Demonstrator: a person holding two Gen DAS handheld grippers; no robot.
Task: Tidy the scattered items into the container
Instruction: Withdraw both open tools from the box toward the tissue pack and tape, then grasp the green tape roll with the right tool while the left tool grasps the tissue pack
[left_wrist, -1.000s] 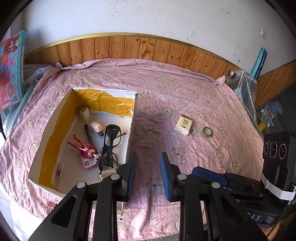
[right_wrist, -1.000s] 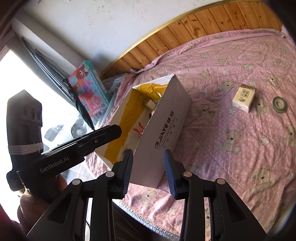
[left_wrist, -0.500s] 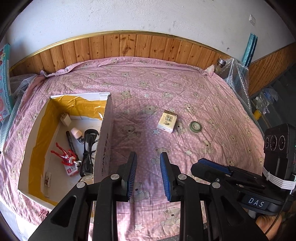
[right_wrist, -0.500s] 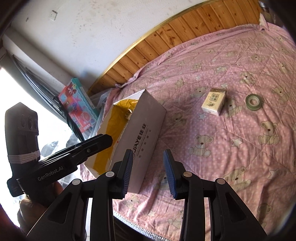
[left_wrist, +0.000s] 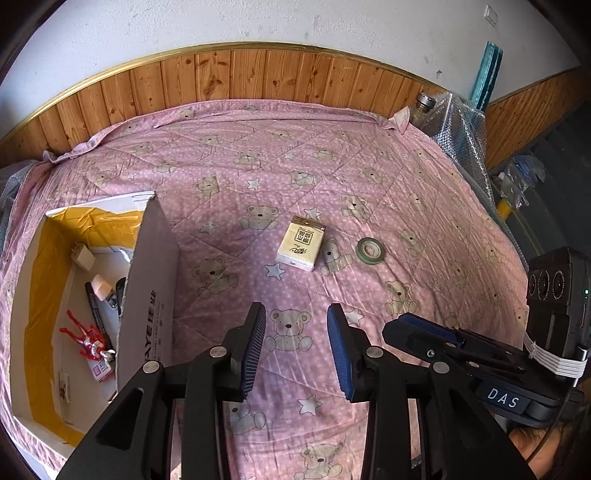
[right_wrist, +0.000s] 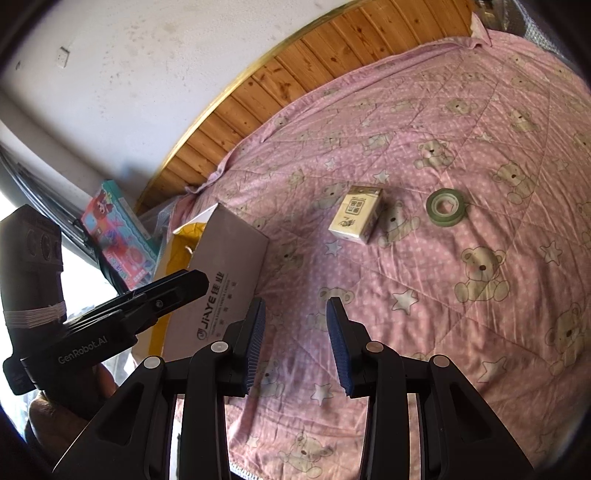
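Both the left gripper (left_wrist: 296, 345) and the right gripper (right_wrist: 296, 341) hang spread and empty over the pink quilt (left_wrist: 388, 192), the tissue pack (left_wrist: 301, 243) at twelve o'clock, the tape roll (left_wrist: 370, 251) at one, the box (left_wrist: 147, 295) at nine.
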